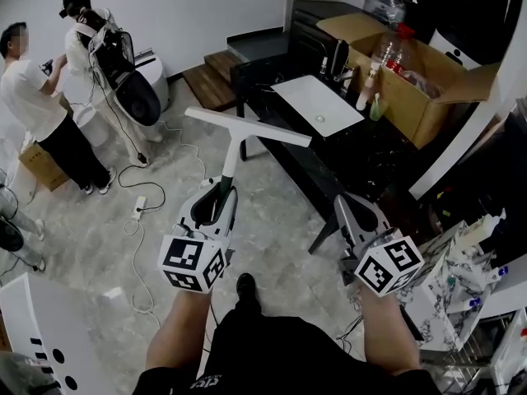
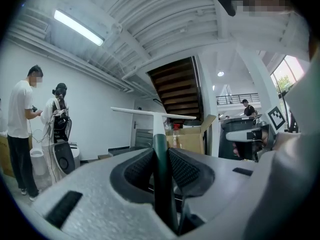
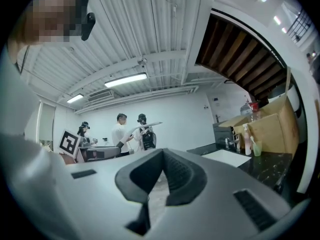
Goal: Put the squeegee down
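Left gripper [image 1: 219, 194] clamped on the squeegee [image 1: 247, 127] handle. Blade sits crosswise just beyond its tips, held in the air. Right gripper [image 1: 352, 212] alongside, jaws together, nothing between them.

Bright, flat indoor light; heavy fisheye on both gripper views.

From my end, white light pours from a ceiling strip light [image 2: 78, 28] and a second tube light [image 3: 126, 80], with daylight at the window [image 2: 285, 76]. Floor shadows are soft and faint. The black counter [image 1: 362, 155] throws back patchy glare. Both gripper views bow hard and go black at the corners. The left gripper [image 2: 160, 151] shell and the squeegee [image 2: 161, 189] handle sit too near the lens and look blurred. The head view looks sharp.
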{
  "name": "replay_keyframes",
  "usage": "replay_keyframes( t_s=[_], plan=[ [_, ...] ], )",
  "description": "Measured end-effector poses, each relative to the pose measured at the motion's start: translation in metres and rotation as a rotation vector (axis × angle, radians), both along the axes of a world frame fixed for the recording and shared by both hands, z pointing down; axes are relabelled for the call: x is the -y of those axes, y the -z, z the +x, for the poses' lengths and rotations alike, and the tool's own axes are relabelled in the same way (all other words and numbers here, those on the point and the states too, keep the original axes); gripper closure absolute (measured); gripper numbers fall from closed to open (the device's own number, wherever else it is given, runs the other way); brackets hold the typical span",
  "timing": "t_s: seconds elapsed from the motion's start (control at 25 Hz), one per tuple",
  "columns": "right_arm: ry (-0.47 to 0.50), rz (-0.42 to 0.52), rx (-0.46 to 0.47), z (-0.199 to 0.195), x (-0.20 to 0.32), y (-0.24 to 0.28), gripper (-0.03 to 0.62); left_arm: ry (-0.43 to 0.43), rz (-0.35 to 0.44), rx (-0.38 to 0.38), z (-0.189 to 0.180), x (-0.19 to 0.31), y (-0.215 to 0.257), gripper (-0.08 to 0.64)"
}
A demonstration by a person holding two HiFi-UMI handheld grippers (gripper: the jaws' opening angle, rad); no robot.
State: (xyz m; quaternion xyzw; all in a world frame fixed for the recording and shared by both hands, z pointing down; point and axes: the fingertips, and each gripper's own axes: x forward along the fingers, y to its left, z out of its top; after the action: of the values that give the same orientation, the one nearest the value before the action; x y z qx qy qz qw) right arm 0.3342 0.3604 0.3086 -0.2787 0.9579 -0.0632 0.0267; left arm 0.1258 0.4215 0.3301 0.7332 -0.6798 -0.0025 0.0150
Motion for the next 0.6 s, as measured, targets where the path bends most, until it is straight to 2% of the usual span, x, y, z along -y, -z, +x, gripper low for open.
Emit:
replay_keyframes(
  t_s=[0.2,0.6],
  plan=[
    [-0.008,-0.022,-0.036,-0.031,0.040,-0.013,0.586,-0.013,-0.014,-0.003,-0.033,0.052,-0.007,0.456],
    [-0.046,-0.067,-0.052,-0.110,0.116,-0.021,0.586,0.019,-0.016,0.001,-0.131,0.124,-0.008,0.457]
  ],
)
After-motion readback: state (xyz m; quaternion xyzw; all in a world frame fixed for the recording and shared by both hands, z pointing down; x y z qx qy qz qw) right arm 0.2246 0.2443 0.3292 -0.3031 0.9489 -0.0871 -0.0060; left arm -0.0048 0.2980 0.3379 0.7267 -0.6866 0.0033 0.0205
